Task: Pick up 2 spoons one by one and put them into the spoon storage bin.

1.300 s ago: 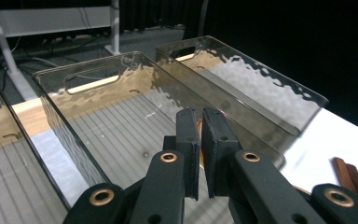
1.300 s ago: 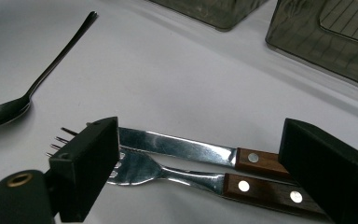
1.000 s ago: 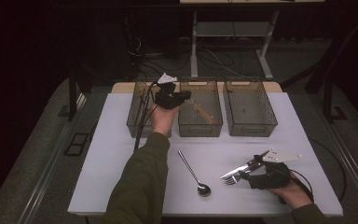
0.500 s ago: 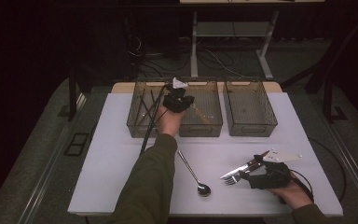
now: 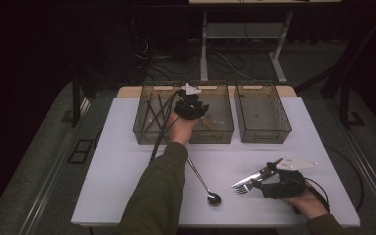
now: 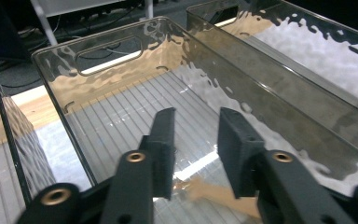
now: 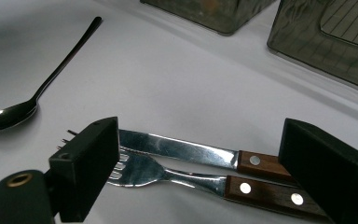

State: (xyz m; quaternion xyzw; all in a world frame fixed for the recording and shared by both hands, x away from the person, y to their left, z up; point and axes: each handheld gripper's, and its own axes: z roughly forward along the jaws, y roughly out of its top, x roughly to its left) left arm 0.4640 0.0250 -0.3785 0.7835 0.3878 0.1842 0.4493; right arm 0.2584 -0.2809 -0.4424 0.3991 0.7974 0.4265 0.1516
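Observation:
My left gripper [image 5: 191,104] hangs over the middle clear bin [image 5: 215,134]. In the left gripper view its jaws [image 6: 198,116] have just been opening and stand apart with nothing pressed between the pads. Under them, a wooden-handled piece [image 6: 214,193] lies on the ribbed floor of that bin [image 6: 112,60]. Near the front right of the table, my right gripper [image 5: 262,182] rests open. Its wide-set jaws [image 7: 200,135] straddle a wood-handled knife [image 7: 182,149] and fork [image 7: 168,175], which lie side by side on the white table.
A steel spoon [image 5: 201,182] lies on the table between the two arms. The left bin [image 5: 144,132] holds dark sticks. The right bin [image 5: 264,115] stands beside the middle one. The left gripper's cable hangs over the left bin's front wall.
My left hand has shifted right, from the wall between the left and middle bins to over the middle bin, and sunk a little. The right hand, knife, fork and spoon have stayed put.

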